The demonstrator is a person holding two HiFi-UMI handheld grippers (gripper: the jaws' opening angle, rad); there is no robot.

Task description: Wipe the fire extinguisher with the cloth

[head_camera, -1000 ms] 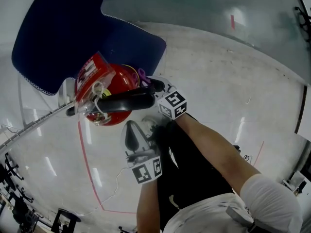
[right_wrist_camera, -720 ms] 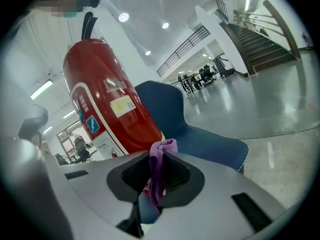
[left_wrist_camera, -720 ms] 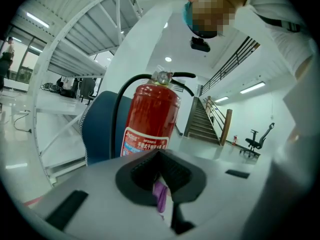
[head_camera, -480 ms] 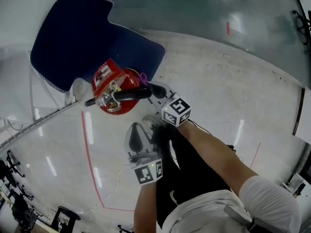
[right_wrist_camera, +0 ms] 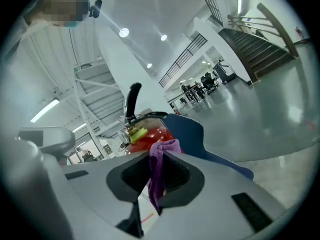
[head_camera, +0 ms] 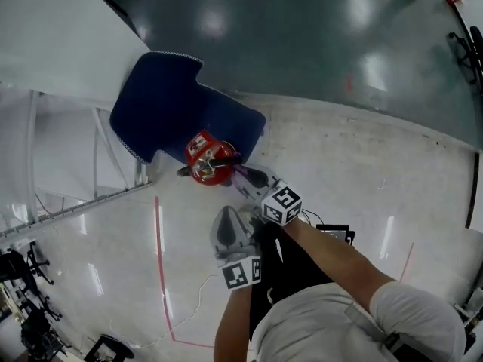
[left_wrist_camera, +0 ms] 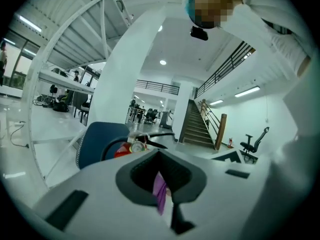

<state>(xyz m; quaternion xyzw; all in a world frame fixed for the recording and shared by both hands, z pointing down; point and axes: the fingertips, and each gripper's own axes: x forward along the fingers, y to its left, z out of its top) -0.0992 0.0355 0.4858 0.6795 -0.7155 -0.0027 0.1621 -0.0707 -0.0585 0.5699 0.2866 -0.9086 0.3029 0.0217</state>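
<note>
The red fire extinguisher (head_camera: 207, 164) stands at the edge of a dark blue mat (head_camera: 173, 111); its black handle (right_wrist_camera: 132, 99) rises above the red body (right_wrist_camera: 150, 136). A purple cloth (right_wrist_camera: 160, 156) is pinched in my right gripper (head_camera: 255, 178), which sits shut just right of the extinguisher. My left gripper (head_camera: 226, 219) hangs behind and below it, jaws together, with a thin purple strip (left_wrist_camera: 160, 191) in their seam. From the left gripper view the extinguisher (left_wrist_camera: 125, 151) lies ahead, partly behind the jaws.
A white metal frame (head_camera: 98, 164) runs along the left. A red line (head_camera: 160, 255) marks the pale floor. A staircase (left_wrist_camera: 197, 126) and an office chair (left_wrist_camera: 252, 144) stand far off. Darker green floor (head_camera: 302, 36) lies beyond the mat.
The head view has pulled up and away, so the extinguisher and mat look much smaller. Both grippers keep the same hold beside the extinguisher's right side.
</note>
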